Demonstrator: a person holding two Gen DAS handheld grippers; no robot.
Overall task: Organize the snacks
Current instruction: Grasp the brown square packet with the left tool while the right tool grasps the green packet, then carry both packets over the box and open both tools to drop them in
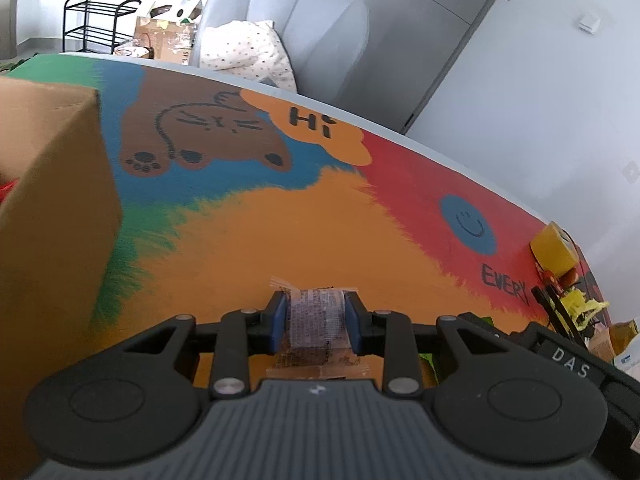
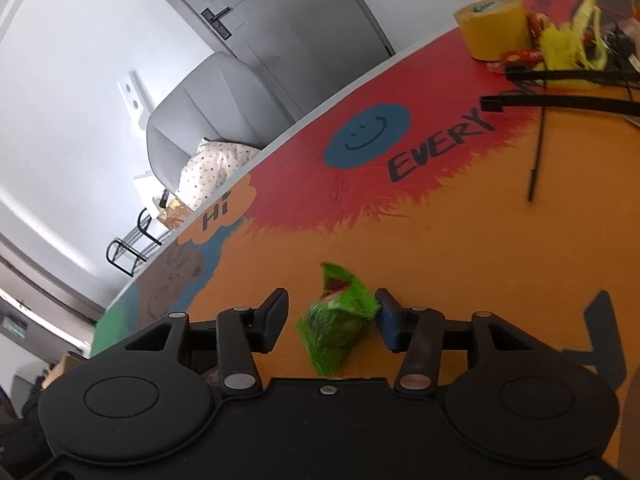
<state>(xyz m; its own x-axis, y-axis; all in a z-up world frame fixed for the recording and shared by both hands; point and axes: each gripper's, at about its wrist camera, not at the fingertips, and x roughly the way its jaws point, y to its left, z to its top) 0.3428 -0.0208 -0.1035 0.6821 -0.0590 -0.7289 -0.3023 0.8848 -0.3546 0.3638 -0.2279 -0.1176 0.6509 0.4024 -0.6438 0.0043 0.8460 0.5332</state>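
Observation:
My left gripper (image 1: 317, 312) is shut on a small clear-wrapped brown snack (image 1: 316, 326), held above the orange part of the painted table (image 1: 280, 232). A cardboard box (image 1: 52, 208) stands close at the left. In the right wrist view my right gripper (image 2: 332, 308) is open around a green snack packet (image 2: 336, 320) lying on the table (image 2: 440, 240). The packet touches the right finger (image 2: 390, 322); the left finger (image 2: 274, 316) stands apart from it.
A yellow tape roll (image 2: 494, 26) and a clutter of yellow and red items (image 2: 568, 44) with black straps (image 2: 560, 102) sit at the table's far right. A grey armchair (image 1: 288, 28) with a dotted pillow (image 1: 248, 52) stands behind the table.

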